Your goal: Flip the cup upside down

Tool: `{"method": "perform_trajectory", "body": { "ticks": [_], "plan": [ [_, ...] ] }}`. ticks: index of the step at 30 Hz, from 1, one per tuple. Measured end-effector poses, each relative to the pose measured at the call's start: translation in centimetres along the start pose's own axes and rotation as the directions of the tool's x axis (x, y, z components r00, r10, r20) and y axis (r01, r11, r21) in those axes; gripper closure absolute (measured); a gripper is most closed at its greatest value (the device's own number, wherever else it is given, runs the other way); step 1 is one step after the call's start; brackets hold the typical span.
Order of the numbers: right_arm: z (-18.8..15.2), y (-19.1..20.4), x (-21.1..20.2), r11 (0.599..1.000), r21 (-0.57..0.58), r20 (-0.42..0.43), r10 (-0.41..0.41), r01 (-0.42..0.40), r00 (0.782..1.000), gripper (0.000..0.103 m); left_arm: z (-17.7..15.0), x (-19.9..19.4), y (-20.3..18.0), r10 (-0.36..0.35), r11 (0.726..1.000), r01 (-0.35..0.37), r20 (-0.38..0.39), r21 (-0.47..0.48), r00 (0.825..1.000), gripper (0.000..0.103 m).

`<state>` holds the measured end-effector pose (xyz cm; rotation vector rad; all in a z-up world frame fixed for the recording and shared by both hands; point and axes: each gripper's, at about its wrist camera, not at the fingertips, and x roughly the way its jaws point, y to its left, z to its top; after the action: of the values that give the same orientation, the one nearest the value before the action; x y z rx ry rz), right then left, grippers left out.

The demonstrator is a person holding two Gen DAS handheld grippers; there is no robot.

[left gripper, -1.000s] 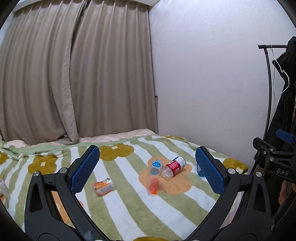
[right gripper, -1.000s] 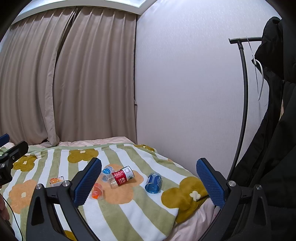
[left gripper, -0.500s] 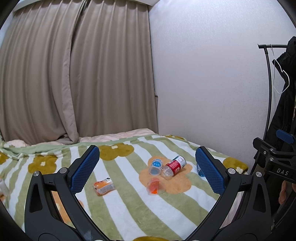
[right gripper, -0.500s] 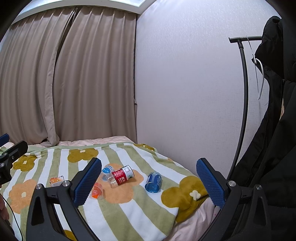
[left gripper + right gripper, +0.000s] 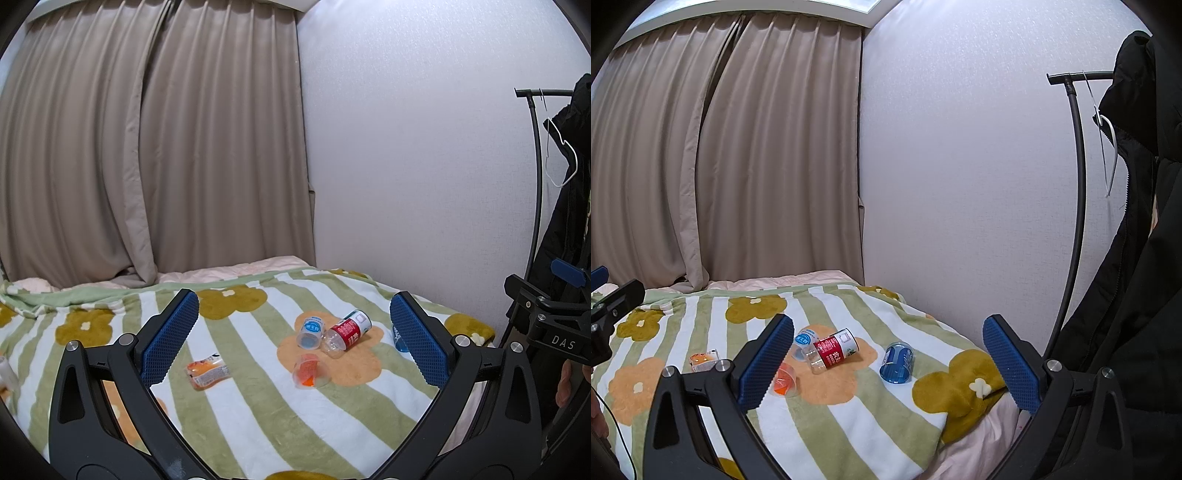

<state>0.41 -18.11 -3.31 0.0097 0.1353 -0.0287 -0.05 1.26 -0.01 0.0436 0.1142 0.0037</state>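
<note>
Several small cups lie on their sides on a striped floral blanket point(image 5: 258, 406). An orange-tinted clear cup point(image 5: 308, 370) point(image 5: 785, 380) lies nearest. A cup with a blue label point(image 5: 311, 332) point(image 5: 805, 338) and one with a red label point(image 5: 347, 332) point(image 5: 834, 350) lie touching behind it. A blue cup point(image 5: 897, 362) lies to the right, mostly hidden in the left wrist view. My left gripper point(image 5: 293, 338) and right gripper point(image 5: 888, 363) are both open, empty, held back from the cups.
An orange packet point(image 5: 207, 371) point(image 5: 703, 360) lies left of the cups. Curtains point(image 5: 147, 147) hang behind the bed, a white wall point(image 5: 406, 166) to the right. A black coat rack point(image 5: 1075, 184) with a dark coat point(image 5: 1137, 295) stands by the bed's right edge point(image 5: 979, 435).
</note>
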Motion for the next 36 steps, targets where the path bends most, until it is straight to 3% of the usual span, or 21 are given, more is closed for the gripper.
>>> {"method": "perform_trajectory", "body": {
  "ticks": [12,15,17,21,23,25,28,33,36],
  "plan": [
    [0.3,0.1,0.2,1.000,0.009,-0.020,0.014,-0.014,1.000,0.001,0.4,-0.2,0.7,-0.031,1.000,0.031,-0.010,0.004,0.999,0.000],
    [1.0,0.7,-0.2,0.999,0.006,-0.022,0.049,-0.049,0.999,0.001,1.5,0.1,2.2,-0.082,0.996,0.083,-0.015,0.030,0.997,0.000],
    [1.5,1.7,-0.4,0.997,-0.016,-0.014,0.072,-0.072,0.997,0.001,2.2,1.2,3.7,-0.079,0.993,0.080,-0.023,0.081,0.997,0.000],
    [2.4,3.4,0.6,0.988,-0.039,-0.038,0.149,-0.151,0.988,0.001,2.8,5.9,6.8,-0.040,0.975,0.063,-0.108,0.213,0.993,0.000],
    [2.6,4.4,1.9,0.977,-0.027,-0.063,0.211,-0.213,0.975,0.001,2.2,9.1,8.5,-0.042,0.966,0.087,-0.187,0.242,0.981,0.000],
    [2.3,5.5,3.5,0.961,-0.032,-0.100,0.270,-0.274,0.958,0.001,0.8,12.7,10.1,-0.056,0.958,0.131,-0.285,0.254,0.957,0.000],
    [1.4,7.2,5.7,0.939,-0.058,-0.144,0.329,-0.340,0.933,0.001,-3.0,17.9,11.7,-0.062,0.943,0.190,-0.419,0.272,0.906,0.000],
    [-1.7,10.3,9.0,0.909,-0.093,-0.253,0.373,-0.407,0.893,0.001,-11.1,25.9,14.2,-0.032,0.902,0.285,-0.607,0.325,0.794,0.000],
    [-2.7,10.5,10.1,0.902,-0.108,-0.282,0.376,-0.419,0.883,0.001,-14.8,29.1,15.9,-0.015,0.896,0.308,-0.672,0.319,0.740,0.003]
  ]
}}
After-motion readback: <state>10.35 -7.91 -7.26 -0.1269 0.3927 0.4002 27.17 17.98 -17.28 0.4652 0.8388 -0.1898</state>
